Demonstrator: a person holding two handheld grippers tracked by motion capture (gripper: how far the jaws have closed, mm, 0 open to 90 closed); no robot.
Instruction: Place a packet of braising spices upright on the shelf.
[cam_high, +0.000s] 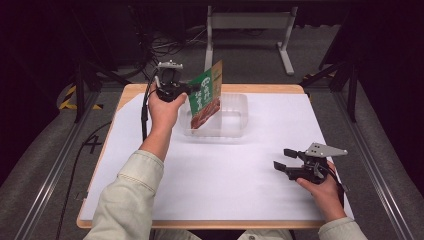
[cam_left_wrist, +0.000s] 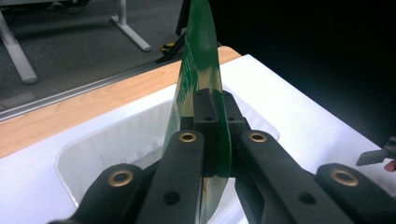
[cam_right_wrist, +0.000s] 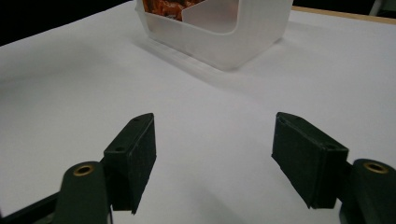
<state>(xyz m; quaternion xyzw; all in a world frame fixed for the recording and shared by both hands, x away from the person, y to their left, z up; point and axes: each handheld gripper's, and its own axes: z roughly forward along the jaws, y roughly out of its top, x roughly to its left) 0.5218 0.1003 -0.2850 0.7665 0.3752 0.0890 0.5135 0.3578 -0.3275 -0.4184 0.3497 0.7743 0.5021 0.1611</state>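
A green snack packet (cam_high: 205, 97) with a red-brown food picture hangs tilted over the clear plastic tub (cam_high: 235, 117) at the table's far middle. My left gripper (cam_high: 189, 89) is shut on the packet's upper edge; in the left gripper view the black jaws pinch the thin green packet (cam_left_wrist: 196, 70) edge-on above the tub (cam_left_wrist: 116, 140). The packet's lower end dips inside the tub. My right gripper (cam_high: 285, 160) rests low at the table's right, held in a hand, its jaws standing wide apart with nothing between them. In the right gripper view the fingers (cam_right_wrist: 135, 154) frame bare white surface, with the tub (cam_right_wrist: 224, 32) ahead.
A white sheet (cam_high: 240, 170) covers the wooden table (cam_high: 135, 90). Beyond the far edge stand a white metal frame (cam_high: 247, 25) and cables on grey floor. Dark rails run along both sides of the table.
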